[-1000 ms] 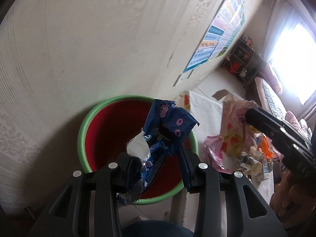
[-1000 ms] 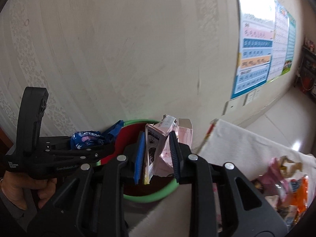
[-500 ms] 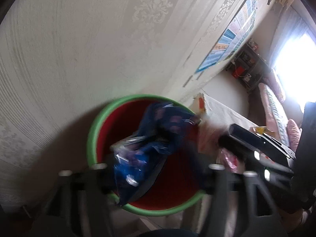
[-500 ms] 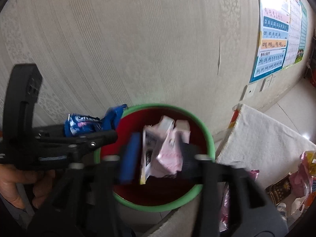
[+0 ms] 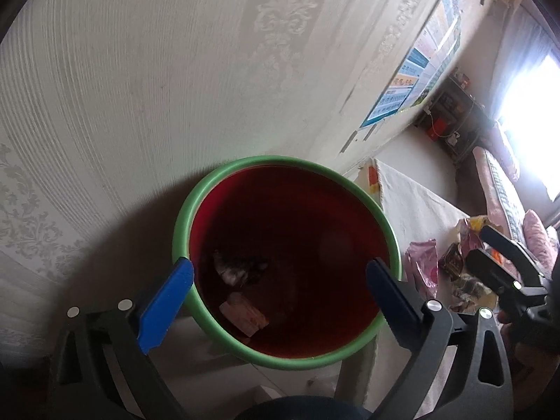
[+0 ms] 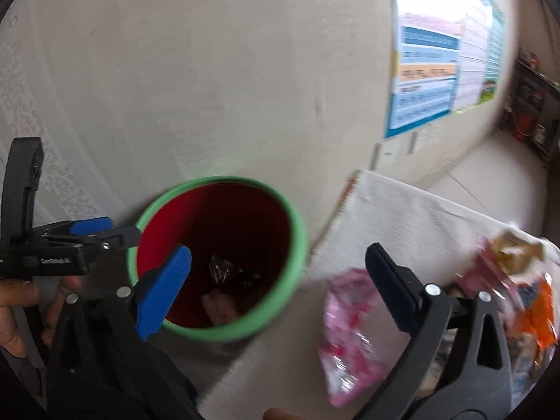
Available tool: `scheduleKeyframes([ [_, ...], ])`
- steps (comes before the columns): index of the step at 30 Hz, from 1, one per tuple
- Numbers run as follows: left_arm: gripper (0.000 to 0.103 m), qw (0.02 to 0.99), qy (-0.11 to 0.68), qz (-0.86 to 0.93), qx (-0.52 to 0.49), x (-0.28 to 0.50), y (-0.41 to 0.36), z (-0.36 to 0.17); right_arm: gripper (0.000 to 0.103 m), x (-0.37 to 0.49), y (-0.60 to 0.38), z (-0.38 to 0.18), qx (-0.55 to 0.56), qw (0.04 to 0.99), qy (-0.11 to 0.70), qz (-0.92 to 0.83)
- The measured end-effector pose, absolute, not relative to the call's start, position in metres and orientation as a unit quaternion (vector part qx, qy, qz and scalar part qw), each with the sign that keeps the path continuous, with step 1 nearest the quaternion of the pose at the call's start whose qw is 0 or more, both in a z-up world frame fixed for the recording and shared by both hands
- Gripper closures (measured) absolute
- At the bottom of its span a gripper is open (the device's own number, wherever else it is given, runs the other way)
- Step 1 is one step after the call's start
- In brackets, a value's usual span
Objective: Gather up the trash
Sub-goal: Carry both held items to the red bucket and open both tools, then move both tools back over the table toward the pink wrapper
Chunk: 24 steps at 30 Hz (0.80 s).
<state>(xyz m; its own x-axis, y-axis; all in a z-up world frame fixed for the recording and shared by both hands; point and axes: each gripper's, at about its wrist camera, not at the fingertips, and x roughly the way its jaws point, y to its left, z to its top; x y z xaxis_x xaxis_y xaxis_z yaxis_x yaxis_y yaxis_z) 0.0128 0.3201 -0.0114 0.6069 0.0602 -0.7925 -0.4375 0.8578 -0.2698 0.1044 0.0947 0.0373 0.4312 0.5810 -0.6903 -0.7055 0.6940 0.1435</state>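
Left wrist view: both grippers' jaws have just opened wide, empty; trash, perhaps wrappers, in bin [image 5: 285, 358]

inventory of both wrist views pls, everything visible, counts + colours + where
bin: 1, red inside, green rim, against the wall
trash in bin: several pieces, dark and pink, at the bottom
table cloth: 1, white, right of bin
wrappers: several, pink, orange, tan, on the cloth
poster: 1, blue and white, on the wall
shelf: 1, dark, far corner
left gripper: jaws just opened, empty, over bin
right gripper: jaws just opened, empty
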Motion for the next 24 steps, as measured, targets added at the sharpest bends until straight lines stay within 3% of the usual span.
scheduleKeyframes([
  [17, 0.008, 0.898, 0.399, 0.050, -0.181, 0.027, 0.180, 0.025, 0.005, 0.101, -0.097, 0.041, -0.039, 0.897, 0.389, 0.205],
  [24, 0.008, 0.880, 0.442, 0.042, -0.170, 0.039, 0.133, 0.016, 0.005, 0.102, -0.173, 0.035, -0.021, 0.907, 0.394, 0.147],
])
